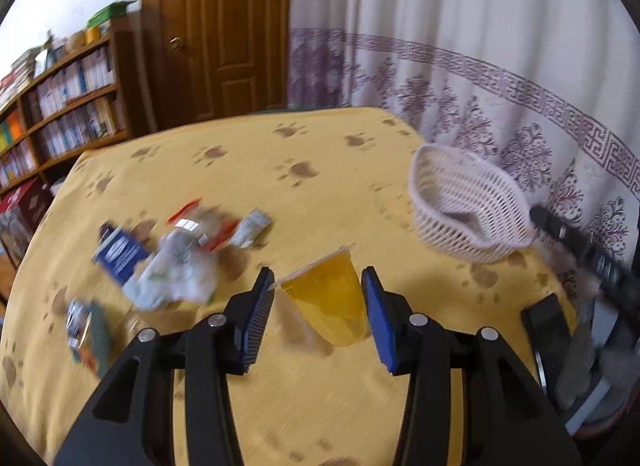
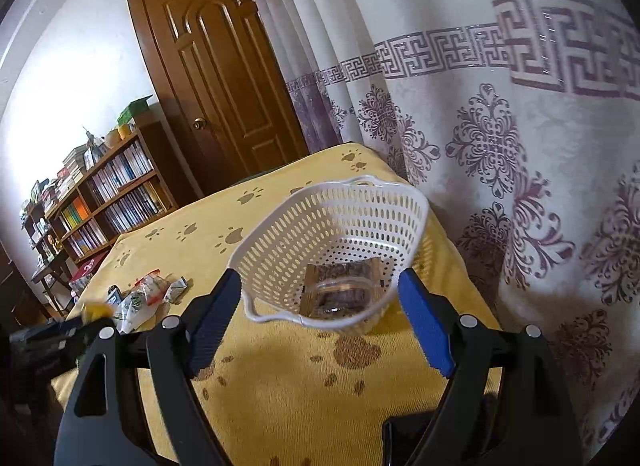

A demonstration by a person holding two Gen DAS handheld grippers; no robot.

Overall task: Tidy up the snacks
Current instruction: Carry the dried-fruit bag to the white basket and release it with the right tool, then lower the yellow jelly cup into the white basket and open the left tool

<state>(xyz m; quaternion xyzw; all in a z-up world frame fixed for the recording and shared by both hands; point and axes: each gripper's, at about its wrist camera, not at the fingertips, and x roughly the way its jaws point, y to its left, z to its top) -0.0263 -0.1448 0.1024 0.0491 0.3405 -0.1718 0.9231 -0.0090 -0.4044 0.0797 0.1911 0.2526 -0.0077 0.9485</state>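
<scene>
Left hand-held gripper (image 1: 318, 308), clenched on a yellow jelly cup (image 1: 328, 298): both blue pads press its sides, the cup tilted with its sealed lid toward the upper left, carried above the worktop (image 1: 320, 169), a surface draped in yellow cloth with paw prints. To the cup's left, a blurred heap of snack packets (image 1: 176, 254) lies on the cloth. Right hand-held gripper (image 2: 320, 316), released: its jaws stand apart on either side of the white basket (image 2: 332, 242), neither pad pressing the rim. The basket rests near the worktop's curtain-side edge and contains a clear cup (image 2: 340, 292) with dark contents. Background: wooden door (image 2: 224, 77), bookshelf (image 2: 100, 201), patterned curtain (image 2: 500, 145).
</scene>
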